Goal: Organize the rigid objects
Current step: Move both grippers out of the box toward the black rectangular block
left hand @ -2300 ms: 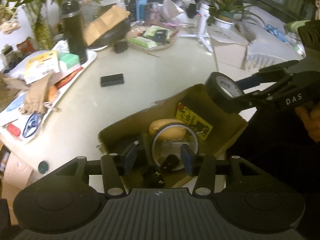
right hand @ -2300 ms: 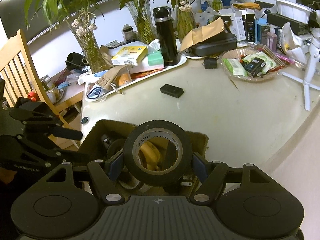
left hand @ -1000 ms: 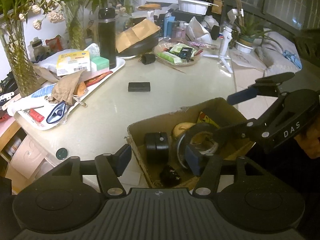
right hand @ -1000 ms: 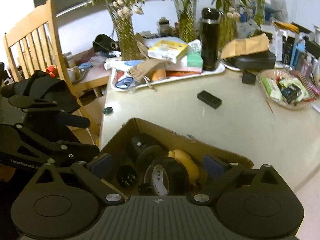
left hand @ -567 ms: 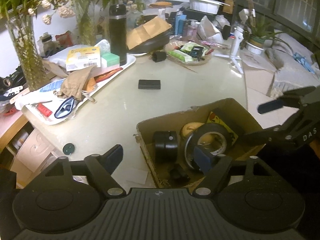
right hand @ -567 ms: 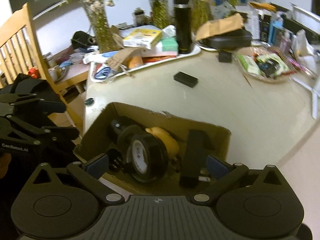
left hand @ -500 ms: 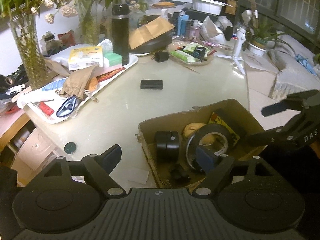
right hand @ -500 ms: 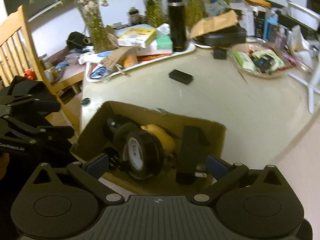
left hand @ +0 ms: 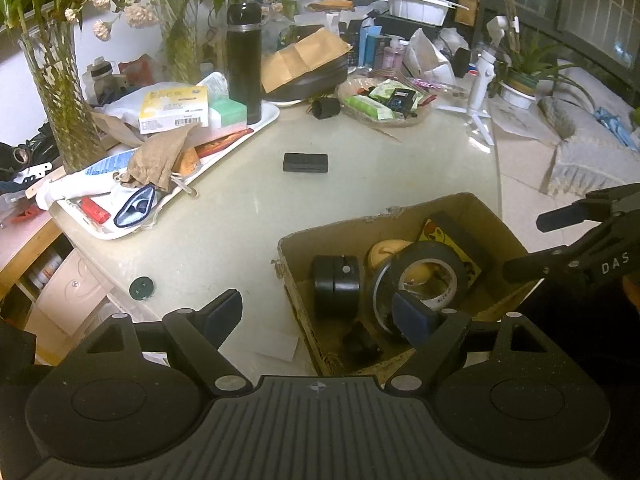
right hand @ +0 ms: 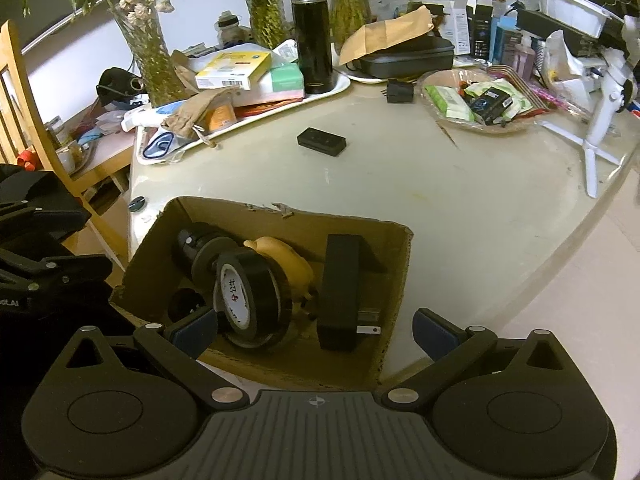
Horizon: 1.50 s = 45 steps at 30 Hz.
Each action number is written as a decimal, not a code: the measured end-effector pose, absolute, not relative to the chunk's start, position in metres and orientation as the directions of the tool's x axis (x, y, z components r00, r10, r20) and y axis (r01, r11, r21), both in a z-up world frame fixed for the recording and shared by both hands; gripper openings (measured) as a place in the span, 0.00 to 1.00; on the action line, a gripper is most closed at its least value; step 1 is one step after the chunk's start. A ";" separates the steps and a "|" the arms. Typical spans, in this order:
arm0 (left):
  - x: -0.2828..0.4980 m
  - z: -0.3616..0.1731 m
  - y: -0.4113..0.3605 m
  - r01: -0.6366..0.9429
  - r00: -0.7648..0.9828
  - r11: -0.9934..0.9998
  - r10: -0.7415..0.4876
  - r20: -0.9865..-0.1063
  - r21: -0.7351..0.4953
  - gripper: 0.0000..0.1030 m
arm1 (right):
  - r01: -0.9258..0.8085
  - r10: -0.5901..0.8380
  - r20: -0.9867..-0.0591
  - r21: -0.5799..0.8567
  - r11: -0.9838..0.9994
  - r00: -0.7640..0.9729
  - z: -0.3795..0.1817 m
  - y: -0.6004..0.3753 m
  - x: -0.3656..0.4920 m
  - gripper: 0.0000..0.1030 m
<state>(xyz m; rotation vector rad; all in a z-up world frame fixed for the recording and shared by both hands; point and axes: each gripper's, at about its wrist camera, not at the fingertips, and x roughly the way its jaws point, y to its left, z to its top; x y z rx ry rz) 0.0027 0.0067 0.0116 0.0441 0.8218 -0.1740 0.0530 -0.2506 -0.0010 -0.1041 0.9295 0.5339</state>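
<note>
Black flask (left hand: 244,60) standing on cluttered white tray (left hand: 262,122); snack basket (left hand: 384,102) and white tripod (left hand: 482,80) sitting beyond; wooden chair (right hand: 18,116) standing beside.

One cardboard box (right hand: 200,220), one black tape roll (right hand: 252,300), one black thermos (right hand: 312,28), one white tray (left hand: 264,118).

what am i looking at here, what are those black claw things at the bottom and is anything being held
Those are not a robot. A person holds a two-finger tool in each hand, and each tool carries a wide-angle camera looking along its fingers, so each picture is one tool's own view. The left hand-held gripper has just been opening and grips nothing; the right hand-held gripper is also open and empty. Each one shows at the edge of the other's view. Below them a cardboard box sits on a pale table. Inside are a black tape roll, a yellow object and a black charger. A small black box lies loose on the table.
</note>
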 end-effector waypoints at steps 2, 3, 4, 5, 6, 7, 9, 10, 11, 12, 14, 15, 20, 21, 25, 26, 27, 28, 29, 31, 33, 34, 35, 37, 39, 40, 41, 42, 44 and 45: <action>0.003 0.011 0.006 0.172 0.664 0.985 -0.139 -0.735 -0.031 0.80 | -0.477 0.390 -0.786 0.140 0.867 0.479 -0.002 -0.250 0.054 1.00; 0.003 0.011 0.006 0.172 0.663 0.985 -0.139 -0.736 -0.031 0.80 | -0.476 0.389 -0.788 0.140 0.868 0.478 -0.003 -0.250 0.054 1.00; 0.003 0.011 0.006 0.173 0.661 0.984 -0.139 -0.737 -0.031 0.80 | -0.475 0.388 -0.788 0.140 0.869 0.478 -0.003 -0.250 0.054 1.00; 0.003 0.010 0.006 0.172 0.659 0.985 -0.138 -0.739 -0.030 0.80 | -0.475 0.388 -0.788 0.140 0.869 0.478 -0.004 -0.250 0.054 1.00; 0.004 0.010 0.006 0.172 0.657 0.985 -0.137 -0.741 -0.030 0.80 | -0.475 0.387 -0.788 0.140 0.869 0.478 -0.004 -0.250 0.054 1.00; 0.004 0.010 0.006 0.172 0.656 0.985 -0.137 -0.742 -0.029 0.80 | -0.474 0.387 -0.789 0.140 0.870 0.477 -0.004 -0.250 0.054 1.00; 0.004 0.009 0.006 0.173 0.654 0.984 -0.138 -0.743 -0.031 0.80 | -0.472 0.386 -0.789 0.141 0.870 0.478 -0.005 -0.250 0.054 1.00; 0.004 0.010 0.006 0.172 0.655 0.985 -0.137 -0.743 -0.030 0.80 | -0.470 0.386 -0.789 0.142 0.871 0.478 -0.005 -0.250 0.055 1.00; 0.004 0.010 0.006 0.171 0.656 0.985 -0.136 -0.742 -0.029 0.80 | -0.469 0.386 -0.789 0.143 0.871 0.478 -0.006 -0.251 0.055 1.00; 0.004 0.010 0.006 0.171 0.658 0.985 -0.137 -0.741 -0.030 0.80 | -0.468 0.387 -0.789 0.144 0.872 0.478 -0.006 -0.251 0.056 1.00; 0.004 0.010 0.006 0.169 0.661 0.985 -0.137 -0.738 -0.032 0.80 | -0.464 0.385 -0.789 0.145 0.874 0.479 -0.006 -0.252 0.057 1.00; 0.004 0.010 0.007 0.166 0.663 0.986 -0.135 -0.736 -0.032 0.80 | -0.461 0.384 -0.789 0.146 0.875 0.480 -0.007 -0.253 0.057 1.00; 0.006 0.011 0.007 0.162 0.666 0.986 -0.135 -0.734 -0.034 0.80 | -0.445 0.378 -0.789 0.151 0.883 0.484 -0.008 -0.257 0.061 1.00; 0.006 0.011 0.007 0.163 0.666 0.986 -0.136 -0.733 -0.035 0.80 | -0.441 0.377 -0.789 0.152 0.884 0.485 -0.008 -0.258 0.062 1.00; 0.009 0.011 0.007 0.166 0.669 0.985 -0.144 -0.729 -0.042 0.80 | -0.427 0.375 -0.786 0.158 0.890 0.492 -0.008 -0.262 0.066 1.00; 0.010 0.011 0.007 0.167 0.670 0.985 -0.147 -0.728 -0.044 0.80 | -0.424 0.374 -0.785 0.158 0.892 0.494 -0.008 -0.263 0.068 1.00; 0.012 0.011 0.007 0.169 0.671 0.985 -0.149 -0.726 -0.046 0.80 | -0.422 0.372 -0.785 0.157 0.893 0.496 -0.009 -0.264 0.069 1.00; 0.013 0.011 0.008 0.170 0.673 0.984 -0.151 -0.724 -0.047 0.80 | -0.420 0.370 -0.785 0.156 0.894 0.496 -0.009 -0.265 0.071 1.00; 0.015 0.012 0.007 0.171 0.675 0.984 -0.152 -0.723 -0.048 0.80 | -0.418 0.369 -0.785 0.155 0.895 0.498 -0.009 -0.265 0.071 1.00; 0.019 0.012 0.007 0.171 0.677 0.984 -0.153 -0.720 -0.048 0.80 | -0.417 0.367 -0.784 0.153 0.896 0.501 -0.009 -0.267 0.074 1.00; 0.024 0.012 0.007 0.175 0.677 0.983 -0.155 -0.720 -0.047 0.80 | -0.414 0.364 -0.782 0.150 0.898 0.506 -0.009 -0.268 0.077 1.00; 0.026 0.012 0.006 0.176 0.677 0.983 -0.154 -0.719 -0.045 0.80 | -0.412 0.362 -0.782 0.149 0.899 0.508 -0.009 -0.269 0.079 1.00; 0.029 0.012 0.006 0.177 0.678 0.983 -0.153 -0.719 -0.043 0.80 | -0.409 0.362 -0.780 0.150 0.900 0.510 -0.009 -0.270 0.081 1.00; 0.034 0.012 0.006 0.178 0.678 0.983 -0.152 -0.719 -0.040 0.80 | -0.405 0.361 -0.777 0.150 0.902 0.515 -0.009 -0.273 0.085 1.00; 0.040 0.011 0.006 0.177 0.679 0.984 -0.149 -0.719 -0.036 0.80 | -0.400 0.356 -0.776 0.146 0.905 0.520 -0.008 -0.274 0.089 1.00; 0.043 0.011 0.006 0.177 0.680 0.984 -0.148 -0.718 -0.035 0.80 | -0.399 0.354 -0.775 0.145 0.905 0.523 -0.008 -0.275 0.091 1.00; 0.046 0.011 0.006 0.177 0.681 0.984 -0.148 -0.717 -0.034 0.80 | -0.397 0.352 -0.775 0.143 0.907 0.525 -0.008 -0.276 0.094 1.00; 0.049 0.011 0.007 0.178 0.683 0.983 -0.148 -0.715 -0.034 0.80 | -0.394 0.348 -0.775 0.140 0.908 0.527 -0.008 -0.277 0.096 1.00; 0.056 0.011 0.008 0.179 0.686 0.983 -0.149 -0.712 -0.033 0.80 | -0.389 0.343 -0.775 0.137 0.911 0.531 -0.009 -0.279 0.101 1.00; 0.060 0.011 0.008 0.180 0.686 0.983 -0.148 -0.712 -0.031 0.80 | -0.388 0.341 -0.775 0.135 0.912 0.533 -0.009 -0.280 0.103 1.00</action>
